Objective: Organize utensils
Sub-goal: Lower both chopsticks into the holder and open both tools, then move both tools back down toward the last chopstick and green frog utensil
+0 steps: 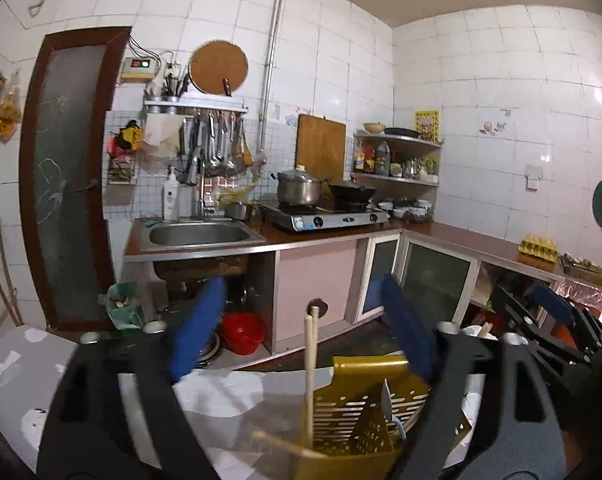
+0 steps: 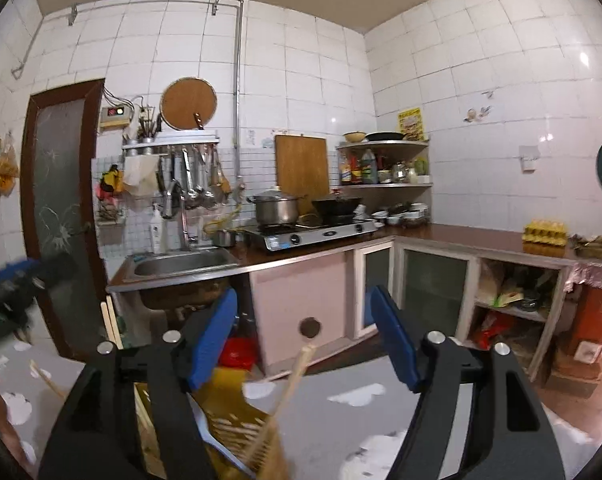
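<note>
Kitchen fittings, largest first: L-shaped counter running along two tiled walls, with pink and glass-fronted cupboard doors beneath and open shelving at its right end. Dark-framed frosted door at far left. Steel sink set in the counter; two-burner stove beside it, carrying a lidded pot and a black wok. Wooden cutting board leaning on the wall behind the stove. Corner shelf crowded with bottles; egg carton on the counter's right run. Red bucket under the sink.

Foreground: grey patterned table, bare across its right half and ending short of the cupboards, with floor between.

Yellow slotted utensil holder on the table near the lower frame edge, just under the left gripper; its right rim lies behind the right-hand blue pad. Wooden chopsticks stand upright in it, another lying tilted across its near edge. A white-handled utensil rests in it too.

Left gripper: fingers spread wide, holding nothing, chopstick tops rising between them untouched. Right gripper: likewise spread and empty, holder low and left of it, a chopstick leaning up between the fingers without contact.
</note>
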`<state>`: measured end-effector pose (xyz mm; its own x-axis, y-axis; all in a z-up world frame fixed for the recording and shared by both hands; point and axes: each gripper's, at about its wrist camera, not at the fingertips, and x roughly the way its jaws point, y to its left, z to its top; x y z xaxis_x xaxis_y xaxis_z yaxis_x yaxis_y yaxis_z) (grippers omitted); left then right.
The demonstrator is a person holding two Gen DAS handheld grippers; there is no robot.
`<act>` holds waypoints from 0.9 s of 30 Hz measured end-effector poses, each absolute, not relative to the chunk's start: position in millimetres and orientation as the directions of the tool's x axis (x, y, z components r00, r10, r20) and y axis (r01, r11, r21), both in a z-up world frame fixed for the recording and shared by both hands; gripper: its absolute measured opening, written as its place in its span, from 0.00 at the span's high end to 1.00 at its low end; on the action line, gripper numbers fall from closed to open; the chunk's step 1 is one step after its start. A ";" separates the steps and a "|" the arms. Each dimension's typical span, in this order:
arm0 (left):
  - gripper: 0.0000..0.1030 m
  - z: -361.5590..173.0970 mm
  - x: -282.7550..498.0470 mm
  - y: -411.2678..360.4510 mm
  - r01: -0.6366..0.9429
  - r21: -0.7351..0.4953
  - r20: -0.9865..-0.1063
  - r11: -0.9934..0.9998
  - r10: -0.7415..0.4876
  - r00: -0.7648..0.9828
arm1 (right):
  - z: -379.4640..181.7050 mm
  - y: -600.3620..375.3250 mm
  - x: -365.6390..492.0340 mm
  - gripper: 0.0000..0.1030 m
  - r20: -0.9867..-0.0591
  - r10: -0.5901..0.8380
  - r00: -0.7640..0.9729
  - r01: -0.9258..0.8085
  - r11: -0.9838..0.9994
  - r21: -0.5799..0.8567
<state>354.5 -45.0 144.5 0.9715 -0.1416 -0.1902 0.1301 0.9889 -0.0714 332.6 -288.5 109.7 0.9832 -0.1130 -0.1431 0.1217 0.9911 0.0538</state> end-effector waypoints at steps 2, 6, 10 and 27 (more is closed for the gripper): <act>0.15 148.9 346.2 -38.0 0.122 -0.068 -0.213 0.990 -0.134 0.968 | 111.8 -296.2 321.9 0.32 -0.177 -0.117 0.977 0.129 0.990 0.058; 0.06 151.3 325.7 -19.1 0.095 -0.076 -0.251 0.993 -0.111 0.962 | 111.1 -302.2 296.9 0.31 -0.229 -0.108 0.968 0.127 0.989 0.074; 0.05 141.0 307.3 -3.5 0.081 -0.072 -0.300 0.994 -0.099 0.949 | 96.2 -294.9 272.8 0.27 -0.283 -0.090 0.955 0.113 0.991 0.067; 0.05 13.5 271.6 31.6 0.052 -0.037 -0.627 0.998 -0.064 0.777 | -34.8 -242.6 231.2 0.21 -0.649 -0.020 0.760 0.046 0.999 0.022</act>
